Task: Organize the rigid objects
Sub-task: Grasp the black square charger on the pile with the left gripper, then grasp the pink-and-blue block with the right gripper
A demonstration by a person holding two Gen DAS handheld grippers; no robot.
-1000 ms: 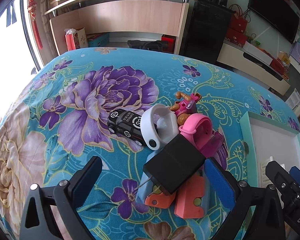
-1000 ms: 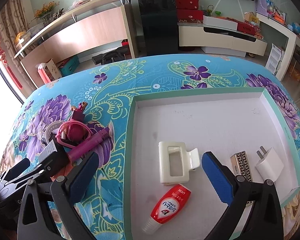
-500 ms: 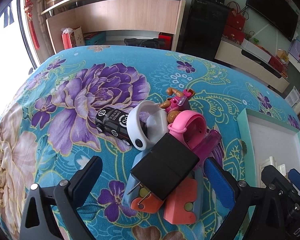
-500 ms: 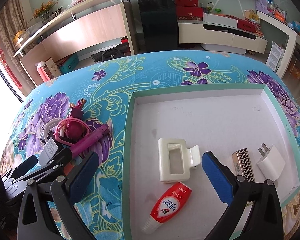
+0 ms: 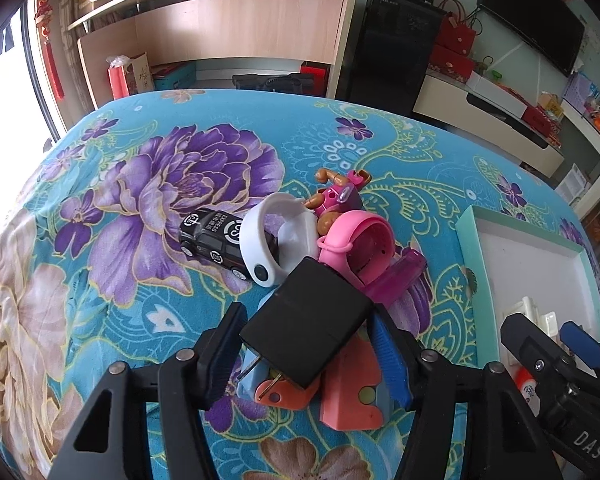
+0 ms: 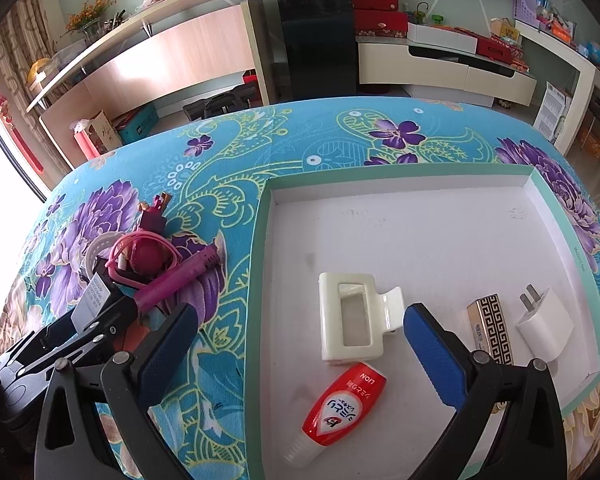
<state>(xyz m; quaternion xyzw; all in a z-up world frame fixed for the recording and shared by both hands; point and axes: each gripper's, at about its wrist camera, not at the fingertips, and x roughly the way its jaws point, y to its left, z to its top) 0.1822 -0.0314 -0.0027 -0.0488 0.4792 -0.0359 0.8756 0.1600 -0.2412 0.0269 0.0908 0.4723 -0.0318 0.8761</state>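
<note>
L gripper [image 5: 308,338] sits low over the pile on the floral cloth [image 5: 148,184], jaws have just been closing in on the black plug adapter [image 5: 306,322]. Both blue pads look to be touching its sides, so it's clamped on the adapter, which lies tilted on top of the pile w/ its prongs toward the camera. Under it: two orange blocks [image 5: 350,394] on a pale blue piece. Just behind: pink watch band [image 5: 360,240], white band [image 5: 268,240], black toy car [image 5: 216,238], pink toy dog figure [image 5: 336,196], magenta pen-like stick [image 5: 396,276].

R gripper [image 6: 300,340] hangs over the near left part of the white tray w/ green rim [image 6: 400,170], jaws spread wide, nothing between the pads. Tray sits right of the pile & holds a cream hair claw clip [image 6: 352,316], red-white LION tube [image 6: 338,408], gold-black patterned box [image 6: 492,328], white charger plug [image 6: 544,322]. Clip's tail is just beside the R gripper's right finger; can't tell if they touch
</note>
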